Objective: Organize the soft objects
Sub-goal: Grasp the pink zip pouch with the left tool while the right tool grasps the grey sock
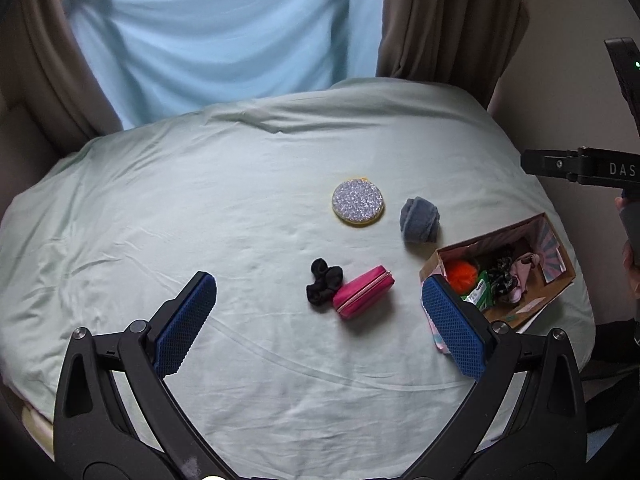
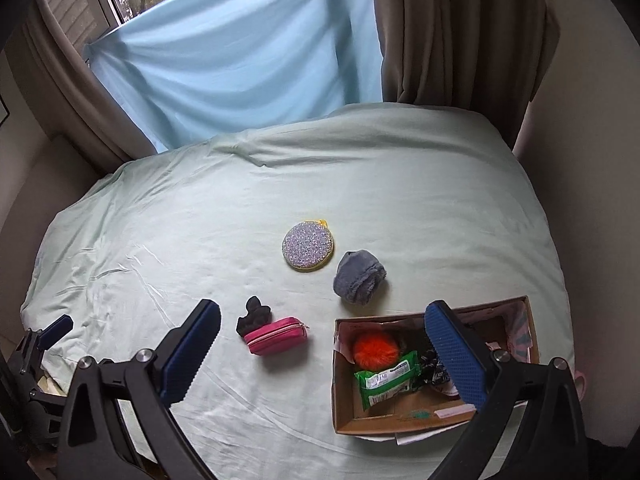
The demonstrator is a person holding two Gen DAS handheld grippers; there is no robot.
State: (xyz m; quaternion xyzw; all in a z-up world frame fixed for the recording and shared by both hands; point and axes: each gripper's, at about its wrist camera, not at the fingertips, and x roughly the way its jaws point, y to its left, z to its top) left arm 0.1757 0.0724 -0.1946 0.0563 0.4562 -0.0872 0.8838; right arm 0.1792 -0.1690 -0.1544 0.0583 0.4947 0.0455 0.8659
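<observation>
On the pale green bed sheet (image 1: 200,220) lie a pink zip pouch (image 1: 363,291), a black scrunchie (image 1: 324,285) touching it, a round glittery pouch (image 1: 358,201) and a rolled grey cloth (image 1: 419,220). A cardboard box (image 1: 558,280) at the right holds an orange pom-pom (image 2: 376,350), a green packet (image 2: 388,380) and dark and pink soft items. My left gripper (image 1: 316,320) is open and empty, above the sheet just short of the pink pouch. My right gripper (image 2: 322,354) is open and empty, above the box's left edge. The same objects show in the right wrist view: pouch (image 2: 276,336), scrunchie (image 2: 253,314), glitter pouch (image 2: 308,246), grey cloth (image 2: 359,278).
A light blue cloth (image 1: 224,40) hangs over the window behind the bed, with brown curtains (image 1: 440,20) on both sides. The bed's edge drops off at the left and front. The left gripper's fingertip shows at the right wrist view's left edge (image 2: 56,330).
</observation>
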